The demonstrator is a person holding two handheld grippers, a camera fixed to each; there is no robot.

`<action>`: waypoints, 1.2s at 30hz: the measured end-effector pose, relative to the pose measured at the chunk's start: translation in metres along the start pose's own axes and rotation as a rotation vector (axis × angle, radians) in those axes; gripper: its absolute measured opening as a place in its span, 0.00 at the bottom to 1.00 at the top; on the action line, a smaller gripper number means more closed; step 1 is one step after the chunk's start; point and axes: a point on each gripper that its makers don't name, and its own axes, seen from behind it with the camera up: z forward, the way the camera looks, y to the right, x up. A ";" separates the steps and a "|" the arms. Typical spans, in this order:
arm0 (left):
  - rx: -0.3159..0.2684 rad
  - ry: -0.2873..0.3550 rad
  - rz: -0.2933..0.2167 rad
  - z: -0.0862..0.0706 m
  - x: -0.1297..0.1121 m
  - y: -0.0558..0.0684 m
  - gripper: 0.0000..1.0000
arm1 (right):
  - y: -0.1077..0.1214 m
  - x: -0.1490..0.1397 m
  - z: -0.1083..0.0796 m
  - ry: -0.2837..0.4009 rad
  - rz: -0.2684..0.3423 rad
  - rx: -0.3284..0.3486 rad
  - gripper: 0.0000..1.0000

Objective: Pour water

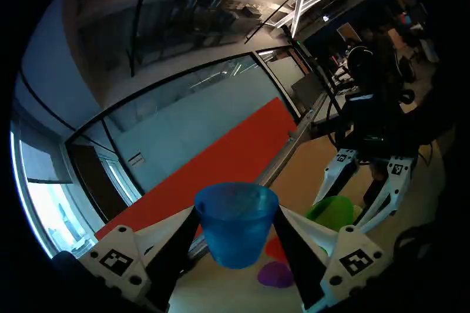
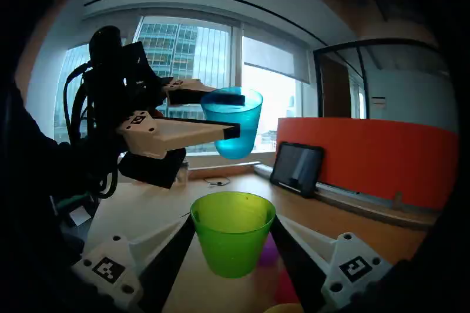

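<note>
A translucent blue cup point(image 1: 237, 224) is clamped between the fingers of my left gripper point(image 1: 235, 228), lifted above the table and tilted in the left gripper view. The right gripper view shows the blue cup point(image 2: 232, 121) in the air with the left gripper point(image 2: 226, 114) shut on it. My right gripper point(image 2: 232, 235) is shut on a green cup point(image 2: 233, 232), held upright, lower than and apart from the blue one. The left gripper view has the green cup point(image 1: 332, 212) between the right gripper's fingers point(image 1: 338, 175). I cannot see water in either cup.
A wooden table point(image 2: 352, 219) runs under both cups. A dark tablet point(image 2: 297, 168) leans against an orange partition point(image 2: 376, 154). Purple point(image 1: 275, 275) and red point(image 1: 275, 248) items lie on the table below the blue cup. Windows point(image 2: 194, 60) stand behind.
</note>
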 end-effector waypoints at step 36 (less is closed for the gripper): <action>0.070 0.029 0.391 0.010 0.030 -0.004 0.86 | -0.002 -0.001 0.005 0.005 0.007 0.013 0.91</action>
